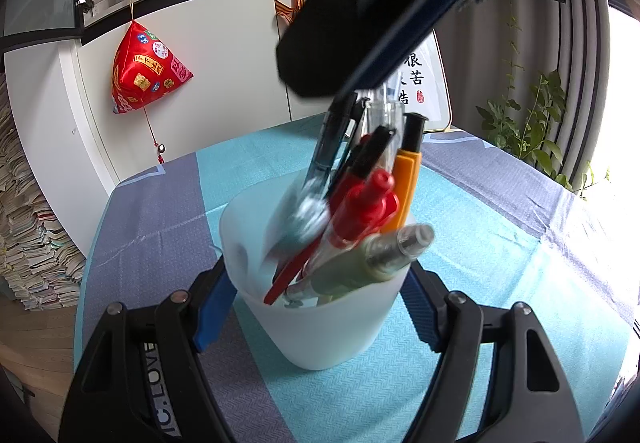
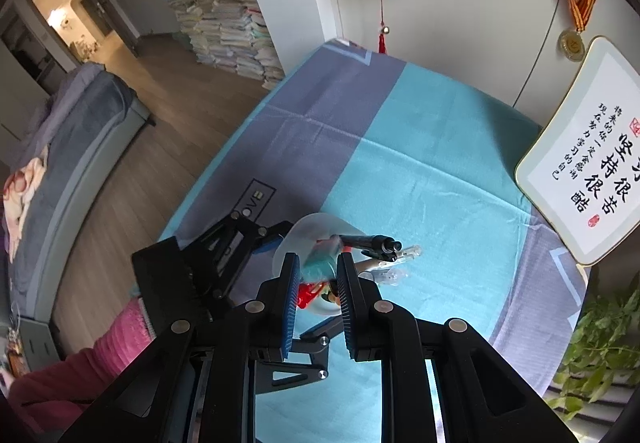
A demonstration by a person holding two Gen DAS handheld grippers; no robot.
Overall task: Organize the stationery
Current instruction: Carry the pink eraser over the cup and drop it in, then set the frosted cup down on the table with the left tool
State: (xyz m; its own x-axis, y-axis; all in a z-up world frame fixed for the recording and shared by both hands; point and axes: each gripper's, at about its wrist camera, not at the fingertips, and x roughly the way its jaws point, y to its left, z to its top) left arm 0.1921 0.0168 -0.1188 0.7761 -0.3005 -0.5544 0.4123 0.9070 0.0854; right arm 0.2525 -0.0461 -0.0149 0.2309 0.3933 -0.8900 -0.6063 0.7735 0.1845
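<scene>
A translucent white cup [image 1: 320, 323] stands on the blue and grey tablecloth [image 1: 500, 263]. My left gripper [image 1: 316, 303] is shut on it, one blue pad pressing on each side. Several pens lean in the cup, among them a red pen [image 1: 360, 211], an orange pen [image 1: 404, 187] and a pale green pen [image 1: 380, 255]. My right gripper [image 1: 340, 83] reaches down from the upper right, shut on the top of a teal pen [image 1: 332, 139] whose blurred lower end is inside the cup. In the right wrist view the teal pen [image 2: 320, 267] sits between the right gripper's [image 2: 318, 263] pads, above the cup [image 2: 316, 227].
A framed calligraphy plaque [image 2: 580, 163] leans at the table's far side. A red pouch [image 1: 144, 71] hangs on the white cabinet. A leafy plant [image 1: 528, 123] stands at the right. Paper stacks [image 1: 28, 243] rise beyond the table's left edge. A pink sleeve [image 2: 80, 363] shows low left.
</scene>
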